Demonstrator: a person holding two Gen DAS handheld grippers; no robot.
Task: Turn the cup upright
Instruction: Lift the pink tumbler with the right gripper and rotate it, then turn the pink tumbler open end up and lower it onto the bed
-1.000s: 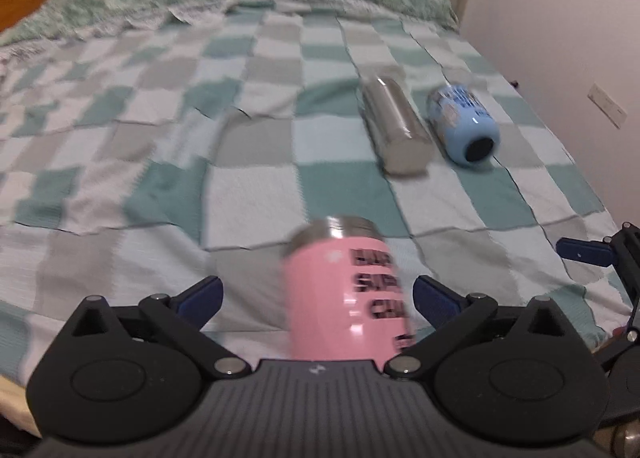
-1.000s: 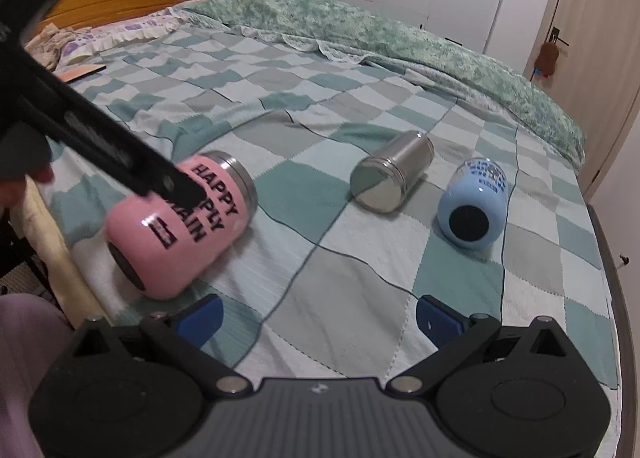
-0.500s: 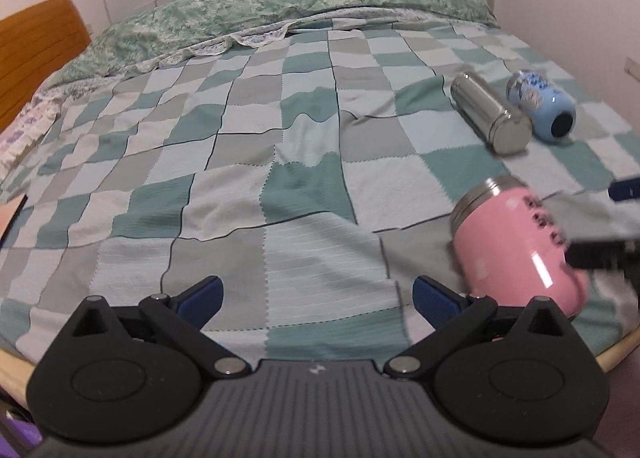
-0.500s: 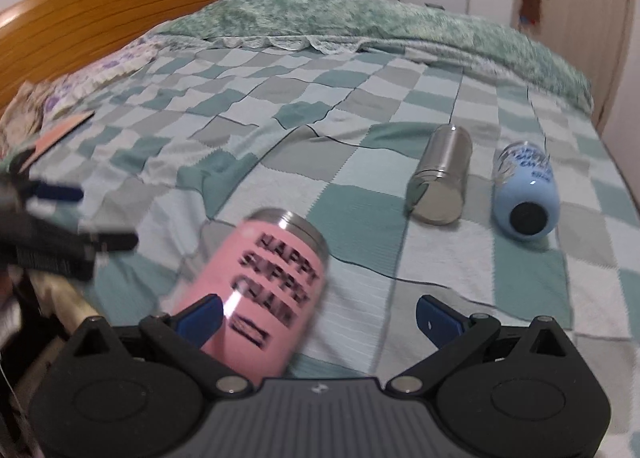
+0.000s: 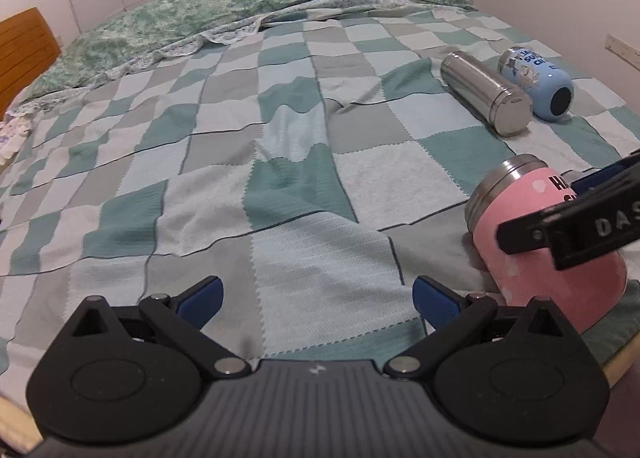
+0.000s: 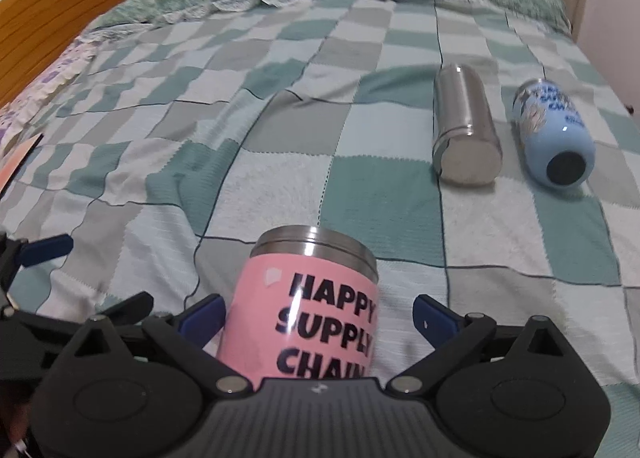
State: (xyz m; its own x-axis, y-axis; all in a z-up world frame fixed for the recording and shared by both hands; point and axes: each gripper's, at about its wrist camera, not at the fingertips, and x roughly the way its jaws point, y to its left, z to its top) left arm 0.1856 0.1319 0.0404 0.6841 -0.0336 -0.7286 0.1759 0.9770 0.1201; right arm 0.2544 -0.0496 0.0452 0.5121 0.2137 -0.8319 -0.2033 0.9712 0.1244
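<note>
A pink cup point(image 6: 308, 314) with black lettering and a steel rim lies on its side on the checked bedspread near the bed's front edge; it also shows in the left wrist view point(image 5: 540, 242). My right gripper point(image 6: 318, 318) is open with its blue-tipped fingers either side of the cup, the left finger close to it, the right one apart. In the left wrist view the right gripper's black finger point(image 5: 568, 225) crosses the cup. My left gripper point(image 5: 318, 296) is open and empty over the bedspread, left of the cup.
A steel cup point(image 6: 466, 129) and a light blue cup point(image 6: 554, 133) lie on their sides farther back on the right, also in the left wrist view point(image 5: 486, 93) point(image 5: 536, 83). A green pillow point(image 5: 240, 9) lies at the head. A wooden headboard point(image 6: 60, 13) stands at left.
My right gripper has moved in around the pink cup, which now sits between its fingers. My left gripper has swung away to the left of the cup.
</note>
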